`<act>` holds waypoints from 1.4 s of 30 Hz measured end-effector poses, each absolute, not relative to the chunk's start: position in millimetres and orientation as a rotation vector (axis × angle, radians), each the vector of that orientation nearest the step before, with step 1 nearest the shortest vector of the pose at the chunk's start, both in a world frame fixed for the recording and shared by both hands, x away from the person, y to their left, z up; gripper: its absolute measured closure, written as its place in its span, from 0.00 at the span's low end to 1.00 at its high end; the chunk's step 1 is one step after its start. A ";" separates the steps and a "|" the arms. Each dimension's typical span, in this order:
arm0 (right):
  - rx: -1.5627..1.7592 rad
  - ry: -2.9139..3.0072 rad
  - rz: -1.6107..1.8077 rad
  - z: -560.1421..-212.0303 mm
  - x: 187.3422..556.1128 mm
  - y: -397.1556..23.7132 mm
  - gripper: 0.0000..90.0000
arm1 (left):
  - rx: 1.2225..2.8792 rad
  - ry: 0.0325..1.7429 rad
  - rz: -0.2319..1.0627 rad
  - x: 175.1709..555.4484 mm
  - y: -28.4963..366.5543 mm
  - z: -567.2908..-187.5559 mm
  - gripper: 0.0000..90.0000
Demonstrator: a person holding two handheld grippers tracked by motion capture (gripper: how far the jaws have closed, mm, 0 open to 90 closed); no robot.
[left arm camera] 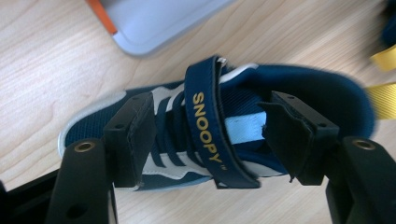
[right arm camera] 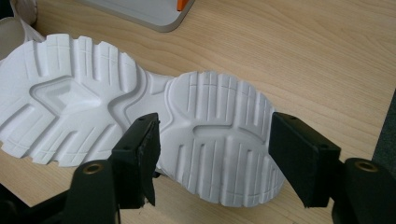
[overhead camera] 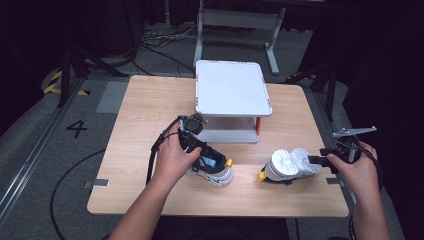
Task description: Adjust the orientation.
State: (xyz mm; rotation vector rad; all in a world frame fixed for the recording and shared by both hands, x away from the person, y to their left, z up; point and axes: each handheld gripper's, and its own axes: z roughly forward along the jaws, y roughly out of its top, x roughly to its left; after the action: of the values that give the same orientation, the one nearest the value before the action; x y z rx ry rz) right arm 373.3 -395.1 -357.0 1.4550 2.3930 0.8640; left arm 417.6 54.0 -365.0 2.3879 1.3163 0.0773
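A: Here, seen from above: a pale wooden table point(overhead camera: 150, 105), a white two-tier shelf point(overhead camera: 232, 87) at upper centre. Lower left of centre, left gripper point(overhead camera: 192, 145) lowered over a navy shoe point(overhead camera: 216, 170) standing upright on its white sole.

B: Clenched or released?

A: Released. In the left gripper view, jaws spread, one pad point(left arm camera: 133, 135) over the laces near the toe, the other beside the collar; "SNOOPY" strap point(left arm camera: 208, 126) between them. Hard to tell whether touching.

B: And the other side?

A: Lower right of the high view, right gripper point(overhead camera: 320, 161) levelled at a second shoe point(overhead camera: 290, 167), tipped on its side, white tread facing the hand. In the right gripper view, jaws wide apart either side of the sole point(right arm camera: 140, 112), heel end between them, nothing pinched.

B: Best handling, judged from this?

A: Probably: squared up first, closed across the firm parts, not on strap or laces. For the tipped shoe, gripped across the heel's width, pads seated deep so the ribbed tread could not slip out.

B: Room to move?

A: Plenty of bare wood in the left half and along the bottom edge. Tighter elsewhere: shelf's lower tray point(left arm camera: 159, 23) just above the navy shoe, orange post point(right arm camera: 184, 4) near the upper edge of the right gripper view. Tipped shoe close to the table's right edge; yellow heel loops point(overhead camera: 229, 162) pointing into the gap between the pair.
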 end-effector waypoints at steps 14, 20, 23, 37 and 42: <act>1.457 2.394 0.867 -357.2 373.4 -395.0 0.39 | 2.448 1.323 0.033 421.1 50.3 -378.5 0.73; 1.454 2.401 0.874 -357.9 373.8 -394.3 0.39 | 2.451 1.319 0.030 419.9 50.1 -376.6 0.76; 1.458 2.398 0.872 -357.8 373.4 -394.7 0.39 | 2.468 1.288 0.053 418.7 50.8 -373.7 0.79; 1.483 2.378 0.864 -358.9 364.5 -402.2 0.39 | 2.565 0.883 0.115 407.4 39.9 -341.8 0.80; 1.506 2.364 0.853 -361.0 358.0 -407.8 0.39 | 2.638 0.651 0.104 413.7 37.4 -338.5 0.80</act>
State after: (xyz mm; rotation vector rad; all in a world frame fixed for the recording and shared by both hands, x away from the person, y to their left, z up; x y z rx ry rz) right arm 358.0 -407.8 -361.0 1.5061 2.3636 0.8527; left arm 413.7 37.4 -338.5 2.6381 0.6515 0.1039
